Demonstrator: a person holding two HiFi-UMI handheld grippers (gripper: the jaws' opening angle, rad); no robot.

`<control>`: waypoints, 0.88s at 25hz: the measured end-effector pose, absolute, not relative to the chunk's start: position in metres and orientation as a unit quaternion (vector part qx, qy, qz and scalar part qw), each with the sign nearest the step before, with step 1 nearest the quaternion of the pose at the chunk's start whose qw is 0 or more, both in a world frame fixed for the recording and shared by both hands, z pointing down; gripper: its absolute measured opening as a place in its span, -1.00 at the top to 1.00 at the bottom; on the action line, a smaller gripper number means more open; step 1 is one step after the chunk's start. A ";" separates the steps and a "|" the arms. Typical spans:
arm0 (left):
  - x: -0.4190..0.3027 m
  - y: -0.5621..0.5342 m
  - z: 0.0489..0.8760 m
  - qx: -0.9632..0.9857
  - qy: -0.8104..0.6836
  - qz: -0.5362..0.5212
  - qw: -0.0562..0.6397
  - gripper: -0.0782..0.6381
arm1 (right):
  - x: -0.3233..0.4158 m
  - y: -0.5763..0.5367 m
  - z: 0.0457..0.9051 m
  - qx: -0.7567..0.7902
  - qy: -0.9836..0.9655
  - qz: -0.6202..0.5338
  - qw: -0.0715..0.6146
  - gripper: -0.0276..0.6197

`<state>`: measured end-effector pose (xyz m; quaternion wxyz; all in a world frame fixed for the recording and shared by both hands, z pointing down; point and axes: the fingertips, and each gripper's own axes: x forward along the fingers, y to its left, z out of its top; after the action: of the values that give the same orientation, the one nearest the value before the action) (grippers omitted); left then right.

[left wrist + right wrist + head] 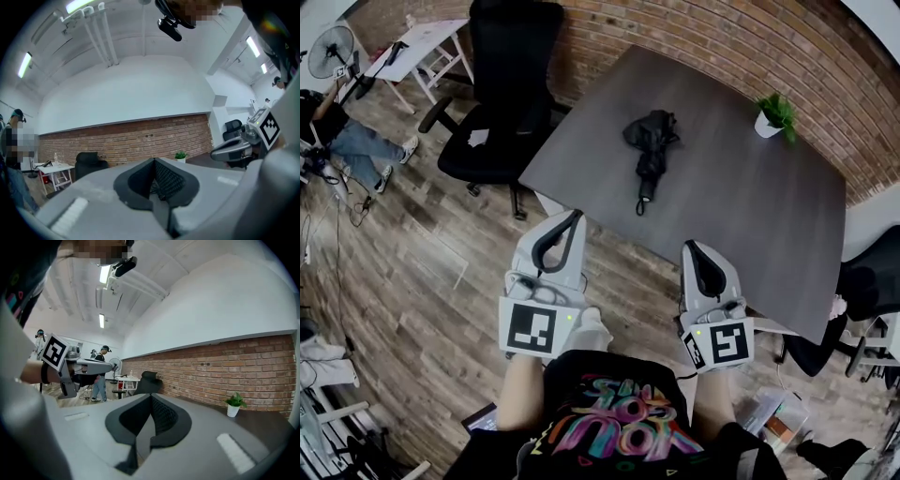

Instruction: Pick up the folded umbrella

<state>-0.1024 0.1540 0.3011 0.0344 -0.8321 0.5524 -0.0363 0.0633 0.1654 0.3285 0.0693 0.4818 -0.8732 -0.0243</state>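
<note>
The folded black umbrella (650,141) lies on the dark grey table (750,225), with its handle end (645,196) pointing toward me. Both grippers hang in front of the table's near edge, short of the umbrella. My left gripper (577,217) is shut with nothing between its pads and sits to the near left of the handle. My right gripper (688,246) is shut and empty too, to the near right. In the left gripper view the jaw tips (153,160) meet; in the right gripper view the tips (151,394) meet as well. Neither gripper view shows the umbrella clearly.
A small potted plant (776,114) stands at the table's far right. A black office chair (502,84) is at the table's left end, another chair (872,281) to the right. A white side table (422,42), a fan (333,47) and a seated person (347,141) are far left.
</note>
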 end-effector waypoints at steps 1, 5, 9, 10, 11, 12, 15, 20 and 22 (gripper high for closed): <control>-0.106 0.148 0.301 -0.833 0.551 -0.035 0.035 0.78 | 0.061 0.161 0.330 0.485 -0.871 -0.024 0.071 0.92; -0.118 0.131 0.305 -0.838 0.543 -0.033 0.036 0.78 | 0.053 0.147 0.334 0.498 -0.864 -0.023 0.074 0.92; -0.131 0.122 0.308 -0.837 0.545 -0.031 0.028 0.78 | 0.044 0.138 0.337 0.502 -0.861 -0.019 0.075 0.92; -0.134 0.120 0.309 -0.837 0.545 -0.032 0.026 0.78 | 0.042 0.137 0.338 0.502 -0.861 -0.017 0.077 0.92; -0.136 0.119 0.311 -0.837 0.546 -0.032 0.023 0.78 | 0.041 0.135 0.339 0.502 -0.861 -0.016 0.080 0.92; -0.138 0.117 0.313 -0.837 0.546 -0.033 0.021 0.78 | 0.040 0.134 0.341 0.502 -0.861 -0.015 0.083 0.92; -0.141 0.109 0.321 -0.836 0.547 -0.035 0.015 0.78 | 0.038 0.127 0.347 0.500 -0.861 -0.010 0.092 0.91; -0.140 0.084 0.332 -0.834 0.550 -0.041 0.010 0.78 | 0.040 0.103 0.361 0.496 -0.863 0.001 0.096 0.92; -0.137 0.069 0.333 -0.834 0.550 -0.042 0.010 0.78 | 0.042 0.088 0.363 0.495 -0.864 0.003 0.095 0.92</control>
<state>-0.1369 0.0693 0.3328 0.0102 -0.8338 0.5504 -0.0423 0.0419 0.0881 0.3627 0.0951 0.4946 -0.8639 0.0035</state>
